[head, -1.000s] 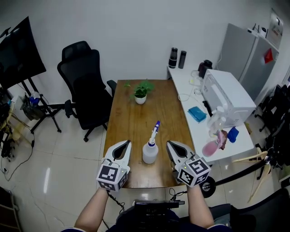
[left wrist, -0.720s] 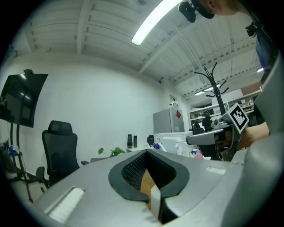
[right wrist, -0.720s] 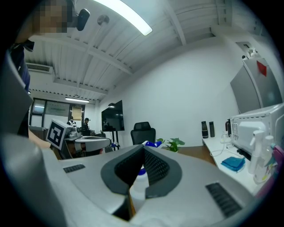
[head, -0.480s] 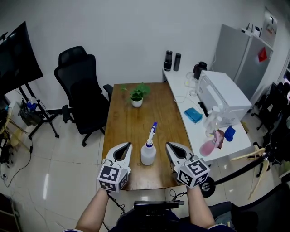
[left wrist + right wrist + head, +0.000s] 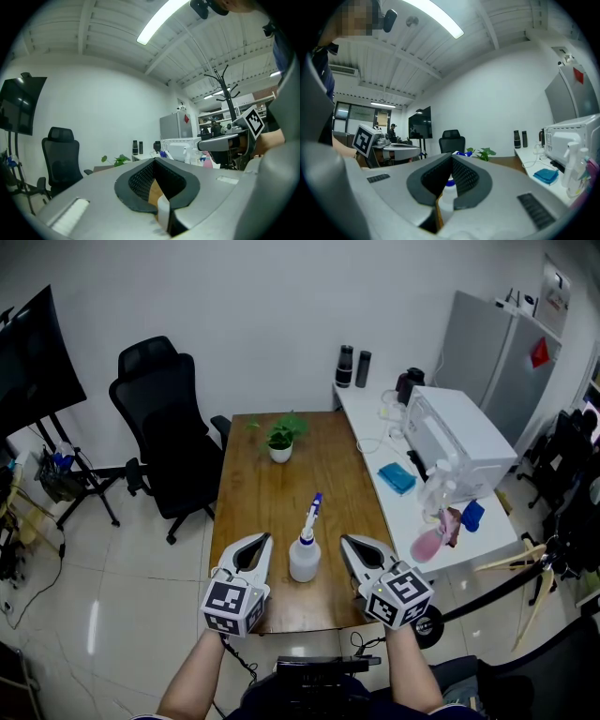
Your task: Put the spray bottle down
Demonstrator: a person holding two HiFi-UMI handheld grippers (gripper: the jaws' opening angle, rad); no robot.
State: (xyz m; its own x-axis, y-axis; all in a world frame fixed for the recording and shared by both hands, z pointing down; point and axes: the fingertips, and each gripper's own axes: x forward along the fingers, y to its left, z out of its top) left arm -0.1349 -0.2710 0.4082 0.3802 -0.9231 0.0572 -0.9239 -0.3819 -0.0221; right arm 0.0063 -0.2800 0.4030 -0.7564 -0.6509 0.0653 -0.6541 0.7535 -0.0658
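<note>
The translucent white plastic spray bottle (image 5: 305, 557) stands near the brown wooden table (image 5: 281, 486)'s front edge, between our left gripper (image 5: 262, 541) and right gripper (image 5: 348, 543), both closed on nothing. It is probably light and smooth, so we'd grasp its neck.

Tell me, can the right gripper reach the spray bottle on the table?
Probably yes. The spray bottle stands on the wooden table right beside the right gripper, with nothing between them. Its jaws are shut, though, so they would have to open before grabbing it.
</note>
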